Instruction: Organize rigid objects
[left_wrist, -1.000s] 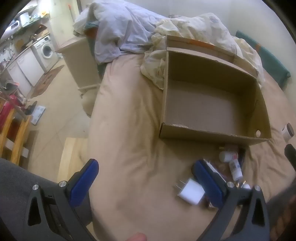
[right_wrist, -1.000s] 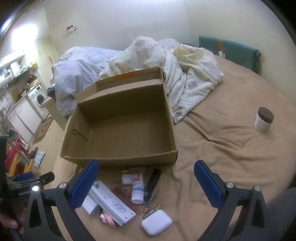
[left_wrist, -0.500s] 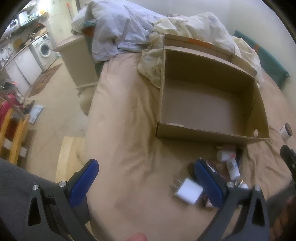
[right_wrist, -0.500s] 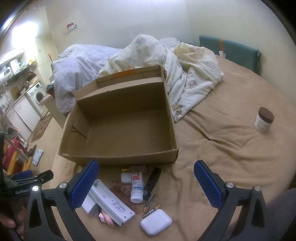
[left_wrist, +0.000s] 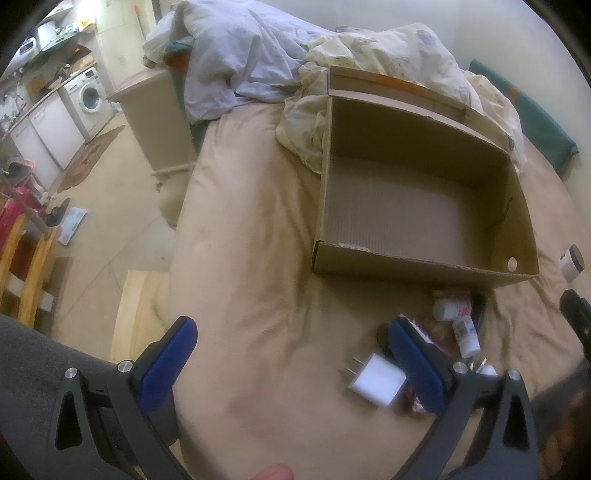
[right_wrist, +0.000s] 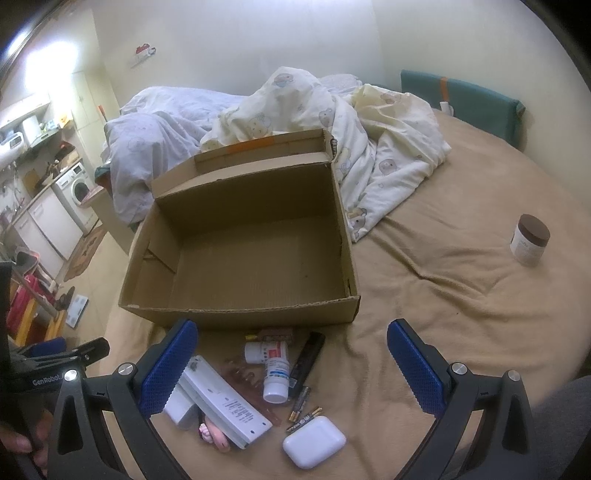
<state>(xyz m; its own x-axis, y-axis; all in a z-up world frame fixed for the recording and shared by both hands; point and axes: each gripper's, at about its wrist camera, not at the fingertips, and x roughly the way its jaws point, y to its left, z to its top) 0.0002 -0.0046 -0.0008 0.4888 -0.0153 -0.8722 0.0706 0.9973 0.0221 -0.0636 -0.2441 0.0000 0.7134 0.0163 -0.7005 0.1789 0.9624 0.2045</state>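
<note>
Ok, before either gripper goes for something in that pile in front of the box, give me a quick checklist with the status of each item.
1. Cardboard box empty and open on top: ok.
2. Right gripper open, holding nothing: ok.
3. Left gripper open, holding nothing: ok.
4. White earbud case lies apart from the pile, free to grasp: ok.
5. White remote rests across other items, so lifting it may shift them: not ok.
6. Brown-lidded jar within reach: cannot tell.
</note>
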